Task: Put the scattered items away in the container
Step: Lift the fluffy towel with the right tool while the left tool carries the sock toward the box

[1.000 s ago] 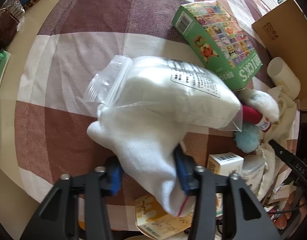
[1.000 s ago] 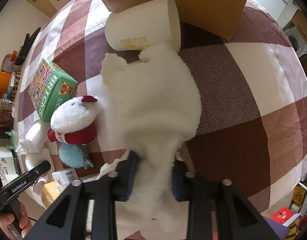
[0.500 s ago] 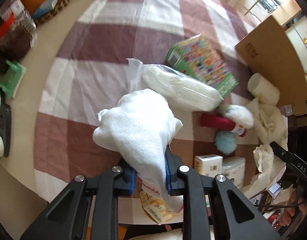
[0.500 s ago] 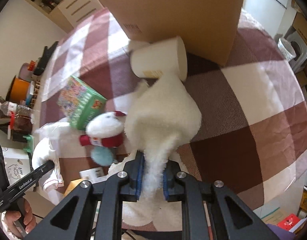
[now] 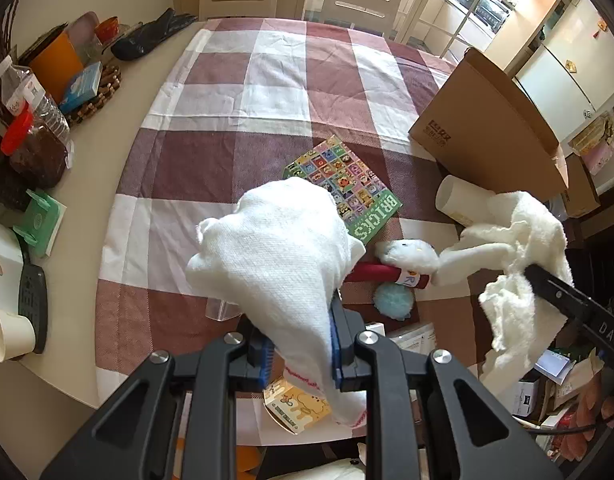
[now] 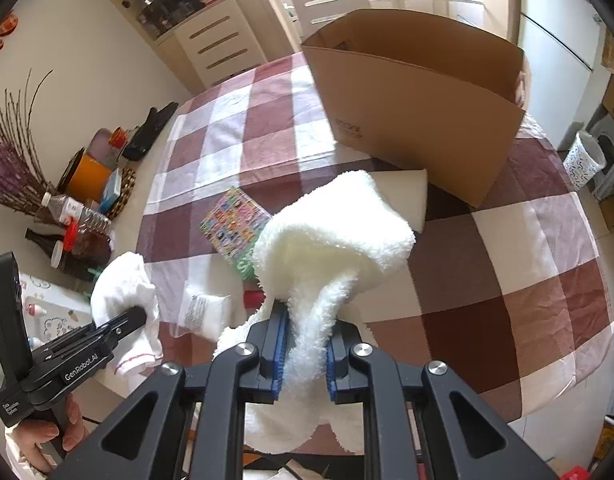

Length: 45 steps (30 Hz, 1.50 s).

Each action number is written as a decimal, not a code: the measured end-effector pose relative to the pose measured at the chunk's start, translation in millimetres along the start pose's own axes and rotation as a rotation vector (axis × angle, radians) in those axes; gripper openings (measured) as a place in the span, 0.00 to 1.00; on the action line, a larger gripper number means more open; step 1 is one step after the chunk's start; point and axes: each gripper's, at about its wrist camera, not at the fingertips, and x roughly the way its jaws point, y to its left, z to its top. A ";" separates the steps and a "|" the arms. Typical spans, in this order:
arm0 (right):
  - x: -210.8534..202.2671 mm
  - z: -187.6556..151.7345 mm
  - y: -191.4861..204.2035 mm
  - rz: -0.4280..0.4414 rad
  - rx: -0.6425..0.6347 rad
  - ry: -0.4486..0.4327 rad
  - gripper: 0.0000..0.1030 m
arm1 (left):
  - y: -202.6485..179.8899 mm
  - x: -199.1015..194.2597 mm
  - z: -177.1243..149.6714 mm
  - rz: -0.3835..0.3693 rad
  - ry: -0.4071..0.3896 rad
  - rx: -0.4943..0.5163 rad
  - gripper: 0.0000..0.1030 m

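Observation:
My left gripper (image 5: 299,344) is shut on a white woven cloth (image 5: 279,256) and holds it high above the checked table. My right gripper (image 6: 303,344) is shut on a fluffy cream towel (image 6: 335,232), also lifted; the towel shows in the left wrist view (image 5: 519,232) too. The open cardboard box (image 6: 419,108) stands at the far right of the table (image 5: 487,132). On the cloth lie a green bricks box (image 5: 347,188), a white-and-red plush toy (image 5: 403,260), a blue pompom (image 5: 393,300), a tipped white cup (image 5: 459,200) and a clear bag (image 6: 203,312).
Small cartons (image 5: 297,404) lie at the table's near edge under my left gripper. Bottles, jars and an orange container (image 5: 51,64) crowd the left side. A paper cup (image 5: 7,338) and green pack (image 5: 41,220) sit at the left edge. Chairs stand beyond the table.
Both grippers have risen well above the table, lifting the white cloth and the fluffy towel clear of the other items. The clear bag stayed on the table.

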 end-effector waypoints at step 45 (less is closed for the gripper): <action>-37.0 -21.2 40.0 -0.050 -0.007 -0.060 0.15 | -72.8 -22.2 18.3 0.025 -0.020 0.256 0.21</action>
